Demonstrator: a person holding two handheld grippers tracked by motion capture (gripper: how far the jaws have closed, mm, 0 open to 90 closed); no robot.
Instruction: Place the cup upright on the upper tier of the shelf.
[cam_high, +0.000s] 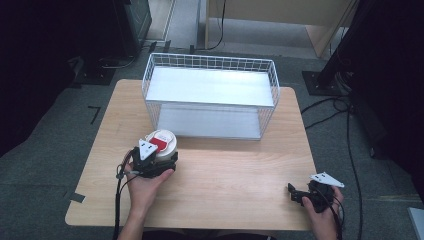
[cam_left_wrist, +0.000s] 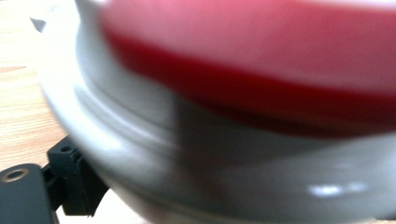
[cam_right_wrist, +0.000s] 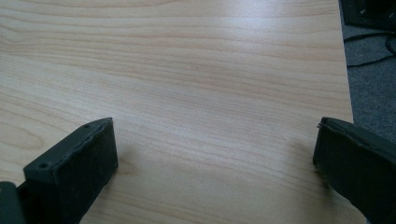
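A round white container with a red top (cam_high: 164, 141) sits on the wooden table (cam_high: 230, 175), left of centre and just in front of the wire rack. My left gripper (cam_high: 156, 159) is closed around its near side. In the left gripper view the container (cam_left_wrist: 233, 116) looms close and blurred, with one black fingertip (cam_left_wrist: 74, 184) against its lower left wall; the other jaw is hidden. My right gripper (cam_high: 296, 194) rests low near the table's front right corner. In the right gripper view it (cam_right_wrist: 215, 158) stands open over bare wood, with nothing between its fingers.
A white wire rack with two shelves (cam_high: 210, 56) stands at the back of the table, its open side facing me. Cables (cam_high: 350, 150) trail on the grey floor to the right. Dark equipment stands at the far left and right.
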